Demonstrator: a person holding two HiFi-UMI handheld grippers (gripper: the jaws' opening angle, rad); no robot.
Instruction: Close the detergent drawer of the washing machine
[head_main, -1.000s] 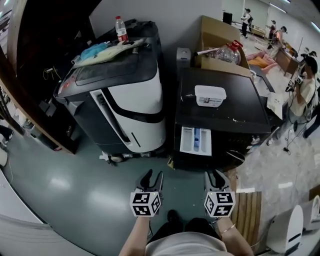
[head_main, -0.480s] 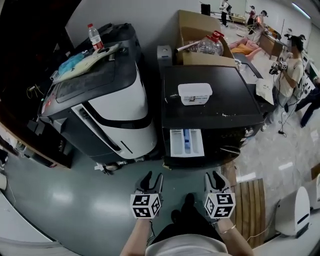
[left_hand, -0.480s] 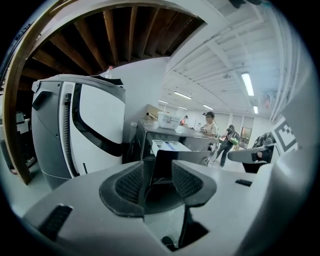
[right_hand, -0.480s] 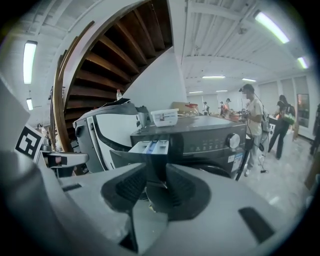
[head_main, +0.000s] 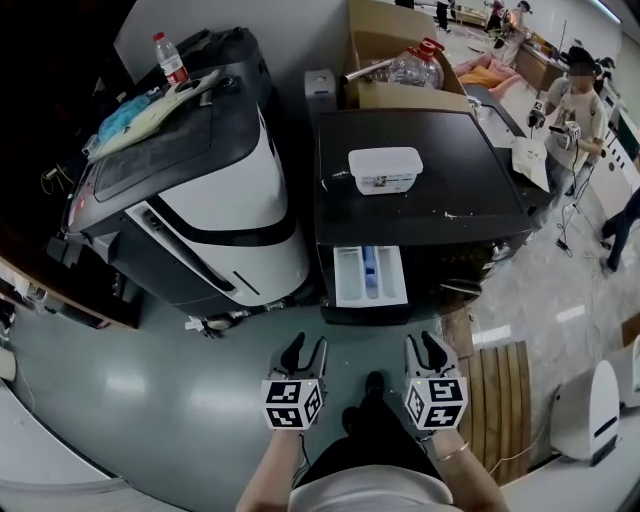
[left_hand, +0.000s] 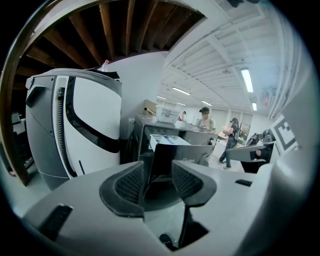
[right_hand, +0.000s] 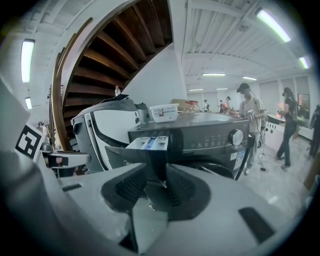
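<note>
**Drawer open, both grippers short of the machine**

We hold the left gripper (head_main: 306, 350) and the right gripper (head_main: 424, 347) low in the head view, side by side above the grey floor (head_main: 150, 400), both pointing toward the washing machine (head_main: 450, 160). Neither one touches it. The detergent drawer (head_main: 370, 275) sticks out of the machine's front at its upper left, its white compartments and a blue insert open to view. It lies ahead of us, between the lines of the two grippers.

In the left gripper view the jaws stand apart with nothing between them, and the drawer shows beyond the gap. In the right gripper view the jaws are also released and empty, and the drawer's front corner lines up with their gap from farther off. The control knob (right_hand: 235, 137) sits to the right on the panel.

A white tub (head_main: 384, 170) rests on the machine's dark top. A larger white and black appliance (head_main: 230, 190) stands just beside the machine on its left, with a water bottle (head_main: 170, 58) upright on top. A wooden slatted board (head_main: 500, 400) lies on the floor near the right gripper.
</note>
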